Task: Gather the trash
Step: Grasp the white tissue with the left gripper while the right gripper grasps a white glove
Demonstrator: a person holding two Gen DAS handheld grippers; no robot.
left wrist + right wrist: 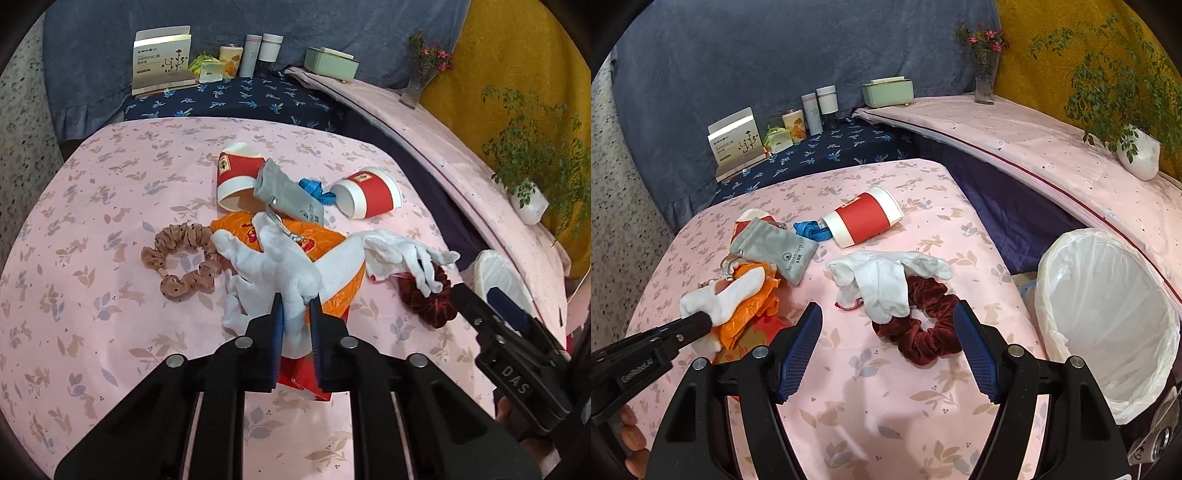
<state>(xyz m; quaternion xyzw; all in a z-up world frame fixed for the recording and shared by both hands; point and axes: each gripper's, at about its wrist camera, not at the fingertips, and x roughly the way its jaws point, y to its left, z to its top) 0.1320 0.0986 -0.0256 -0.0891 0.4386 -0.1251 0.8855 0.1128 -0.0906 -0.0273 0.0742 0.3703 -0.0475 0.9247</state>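
We are pinching a white glove (280, 266) that is draped over the orange bag (332, 243), and the bag may be dragging along.

Our left gripper (295, 314) is clamping only the glove's cuff near the table's (92, 229) middle; our right gripper (886, 325) is hanging with jaws spread and empty over the maroon scrunchie (923, 332) and second glove (882, 280). The lined bin (1108, 314) is waiting off the table's right edge, so a loose hold could be spilling it short.

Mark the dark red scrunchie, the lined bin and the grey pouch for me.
dark red scrunchie (919, 339): right wrist view, front loop.
lined bin (1108, 406): right wrist view, near rim.
grey pouch (783, 251): right wrist view, middle of body.
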